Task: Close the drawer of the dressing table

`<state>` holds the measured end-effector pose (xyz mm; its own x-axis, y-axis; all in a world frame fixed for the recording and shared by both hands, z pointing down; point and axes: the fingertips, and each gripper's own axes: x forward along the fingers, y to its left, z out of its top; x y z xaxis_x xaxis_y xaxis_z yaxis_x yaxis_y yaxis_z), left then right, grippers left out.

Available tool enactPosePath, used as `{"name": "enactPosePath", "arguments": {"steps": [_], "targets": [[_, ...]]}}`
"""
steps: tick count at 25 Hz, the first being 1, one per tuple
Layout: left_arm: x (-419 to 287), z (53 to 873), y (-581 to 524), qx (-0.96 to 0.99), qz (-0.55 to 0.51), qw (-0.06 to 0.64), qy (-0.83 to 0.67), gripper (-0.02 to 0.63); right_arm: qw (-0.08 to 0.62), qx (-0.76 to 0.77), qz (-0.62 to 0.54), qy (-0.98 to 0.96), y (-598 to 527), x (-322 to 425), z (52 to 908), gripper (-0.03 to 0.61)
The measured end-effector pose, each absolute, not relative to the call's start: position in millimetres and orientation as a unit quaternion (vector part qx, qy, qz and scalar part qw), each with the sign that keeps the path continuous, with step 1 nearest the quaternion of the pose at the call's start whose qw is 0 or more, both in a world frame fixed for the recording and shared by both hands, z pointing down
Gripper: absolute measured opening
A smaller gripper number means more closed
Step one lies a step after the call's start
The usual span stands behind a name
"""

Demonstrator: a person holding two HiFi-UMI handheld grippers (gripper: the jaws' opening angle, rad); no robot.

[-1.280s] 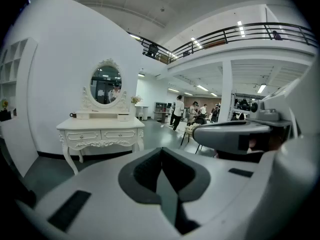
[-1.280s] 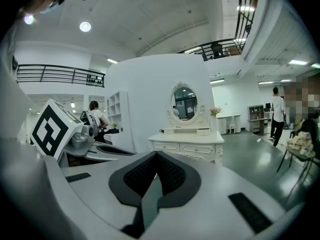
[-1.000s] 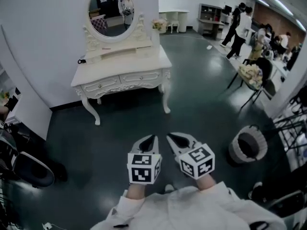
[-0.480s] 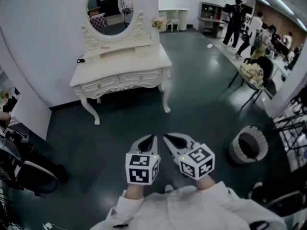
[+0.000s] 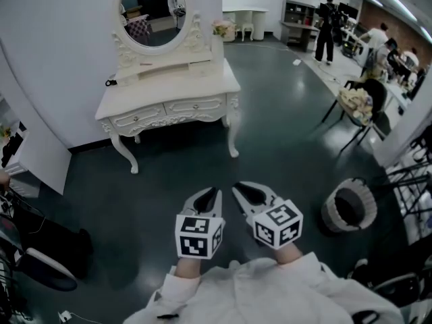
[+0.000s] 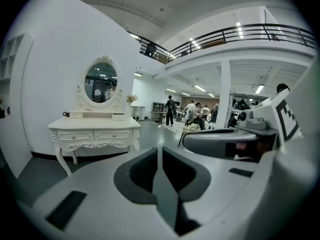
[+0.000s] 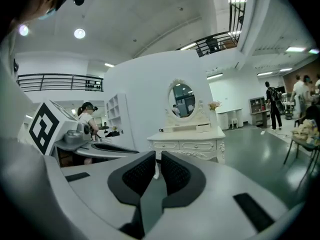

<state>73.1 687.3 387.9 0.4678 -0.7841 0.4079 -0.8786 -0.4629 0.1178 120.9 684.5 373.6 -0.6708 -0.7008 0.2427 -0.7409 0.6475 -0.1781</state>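
Left gripper (image 5: 213,194) and right gripper (image 5: 240,192), both shut tight and empty, have come a bit nearer the dressing table (image 5: 182,86), so walk right up, then push straight and gently.

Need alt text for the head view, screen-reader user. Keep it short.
Viewed from above, a person holds a left gripper and a right gripper, both shut and empty, over a dark floor, well short of a white dressing table with an oval mirror against the wall. Both its drawers look closed. People stand far right.
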Motion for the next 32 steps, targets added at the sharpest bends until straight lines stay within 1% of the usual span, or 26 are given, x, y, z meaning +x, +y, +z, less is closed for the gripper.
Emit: {"name": "enactPosePath", "arguments": {"steps": [2, 4, 5, 7, 9, 14, 23, 28, 32], "targets": [[77, 388, 684, 0.843, 0.150, 0.158, -0.492, 0.017, 0.080, 0.398, 0.132, -0.904, 679, 125, 374, 0.015], [80, 386, 681, 0.844, 0.147, 0.157, -0.492, 0.074, 0.083, 0.394, 0.132, -0.906, 674, 128, 373, 0.089], [81, 386, 680, 0.843, 0.145, 0.158, -0.493, 0.077, 0.083, 0.396, 0.131, -0.905, 672, 131, 373, 0.101], [84, 389, 679, 0.841, 0.146, 0.160, -0.495, 0.088, 0.083, 0.402, 0.125, -0.903, 669, 137, 374, 0.105], [84, 392, 679, 0.838, 0.150, 0.164, -0.498, 0.129, 0.083, 0.400, 0.122, -0.905, 668, 139, 374, 0.117], [87, 399, 679, 0.833, 0.158, 0.169, -0.503, 0.133, 0.074, 0.401, 0.124, -0.904, 665, 145, 377, 0.118], [73, 412, 663, 0.822, 0.166, 0.185, -0.512, 0.133, 0.083, 0.391, 0.147, -0.905, 648, 138, 391, 0.117], [69, 417, 635, 0.821, 0.171, 0.192, -0.510, 0.133, 0.090, 0.396, 0.158, -0.900, 618, 140, 403, 0.118], [63, 421, 606, 0.823, 0.173, 0.195, -0.504, 0.133, 0.080, 0.400, 0.159, -0.899, 585, 133, 401, 0.117]]}}
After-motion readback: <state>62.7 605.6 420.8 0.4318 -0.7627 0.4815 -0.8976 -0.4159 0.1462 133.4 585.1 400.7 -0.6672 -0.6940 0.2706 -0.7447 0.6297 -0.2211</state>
